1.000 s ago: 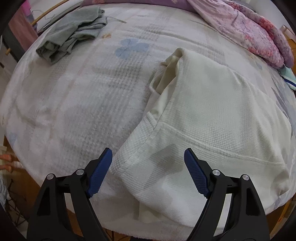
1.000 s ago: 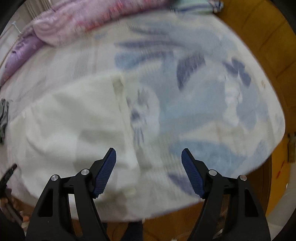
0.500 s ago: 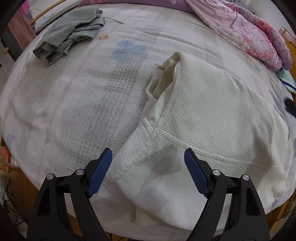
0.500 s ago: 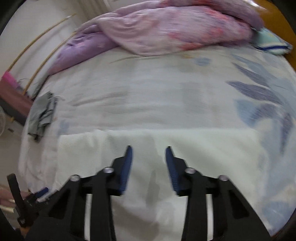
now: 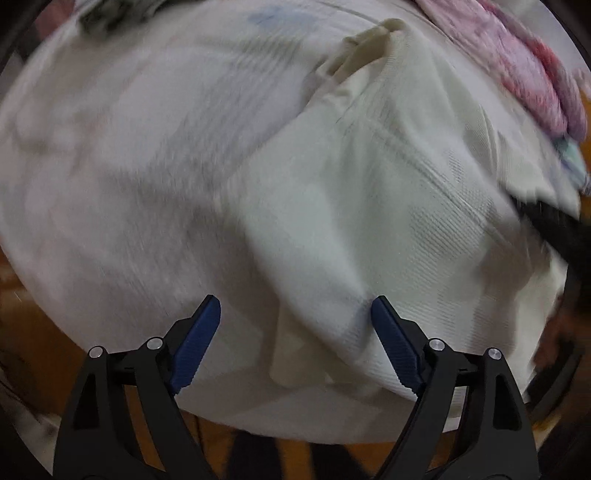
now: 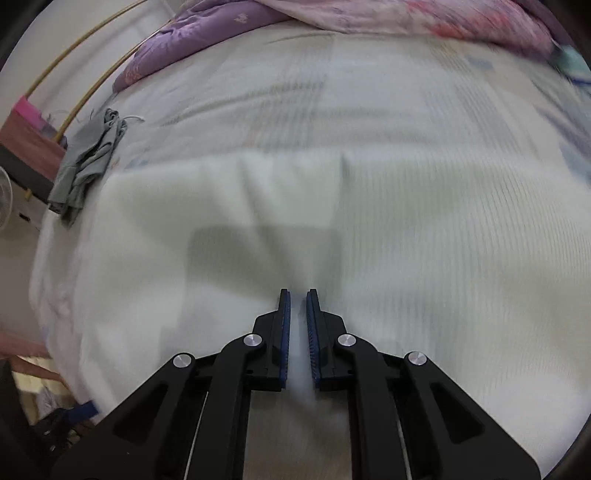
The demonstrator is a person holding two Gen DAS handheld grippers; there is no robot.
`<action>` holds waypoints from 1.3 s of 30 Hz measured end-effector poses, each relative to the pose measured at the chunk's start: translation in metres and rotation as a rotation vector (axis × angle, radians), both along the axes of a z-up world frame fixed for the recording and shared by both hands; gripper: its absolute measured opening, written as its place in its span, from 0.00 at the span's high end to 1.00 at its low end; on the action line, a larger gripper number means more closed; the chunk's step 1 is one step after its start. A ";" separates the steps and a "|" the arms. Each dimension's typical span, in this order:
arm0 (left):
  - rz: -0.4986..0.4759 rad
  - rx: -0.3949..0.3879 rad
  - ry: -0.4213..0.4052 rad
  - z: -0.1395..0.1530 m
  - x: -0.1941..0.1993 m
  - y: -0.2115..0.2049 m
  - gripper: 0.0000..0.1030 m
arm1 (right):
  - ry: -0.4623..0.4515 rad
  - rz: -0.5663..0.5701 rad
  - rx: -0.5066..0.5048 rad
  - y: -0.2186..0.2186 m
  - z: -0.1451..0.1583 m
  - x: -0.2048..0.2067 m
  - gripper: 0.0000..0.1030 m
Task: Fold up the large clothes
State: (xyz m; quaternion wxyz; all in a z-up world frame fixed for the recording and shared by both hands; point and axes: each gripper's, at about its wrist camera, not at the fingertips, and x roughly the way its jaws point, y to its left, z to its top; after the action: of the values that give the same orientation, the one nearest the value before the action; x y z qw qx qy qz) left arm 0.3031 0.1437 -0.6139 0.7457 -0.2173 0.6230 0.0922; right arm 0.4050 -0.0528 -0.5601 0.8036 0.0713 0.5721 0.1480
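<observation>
A large cream waffle-knit garment [image 5: 388, 192] lies on the bed, partly folded, its near corner hanging at the bed's front edge. My left gripper [image 5: 295, 343] is open, its blue pads either side of that near corner, not touching it. In the right wrist view the same garment [image 6: 406, 240] spreads wide across the bed. My right gripper [image 6: 297, 332] is nearly shut, with the garment's near edge pinched between its blue pads. The right gripper's black body shows blurred in the left wrist view [image 5: 554, 229] at the garment's right side.
The bed [image 5: 110, 166] has a pale floral sheet. A crumpled grey garment [image 6: 88, 162] lies at its far left. A pink and purple quilt [image 6: 369, 22] is bunched along the back. A wooden bed frame [image 5: 37, 302] and floor show below the front edge.
My right gripper has closed on the cream garment's near edge. My left gripper has moved closer to the garment's near corner and stays open. Both views are motion-blurred.
</observation>
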 end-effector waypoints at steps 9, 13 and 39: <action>0.073 -0.071 -0.003 -0.018 -0.007 0.001 0.21 | 0.052 -0.083 0.069 -0.030 -0.005 -0.068 0.95; 0.057 -0.178 -0.023 -0.013 -0.001 -0.006 0.84 | 0.095 -0.062 0.131 -0.035 -0.004 -0.055 0.91; -0.213 -0.112 -0.279 0.171 0.056 -0.158 0.88 | -0.121 0.059 0.358 -0.028 0.084 -0.078 0.87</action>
State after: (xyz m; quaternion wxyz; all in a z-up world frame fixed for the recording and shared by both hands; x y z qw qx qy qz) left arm 0.3589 -0.0146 -0.4430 0.8171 -0.2020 0.5374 -0.0531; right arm 0.3268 -0.0812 -0.4765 0.8062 0.1871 0.4894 0.2750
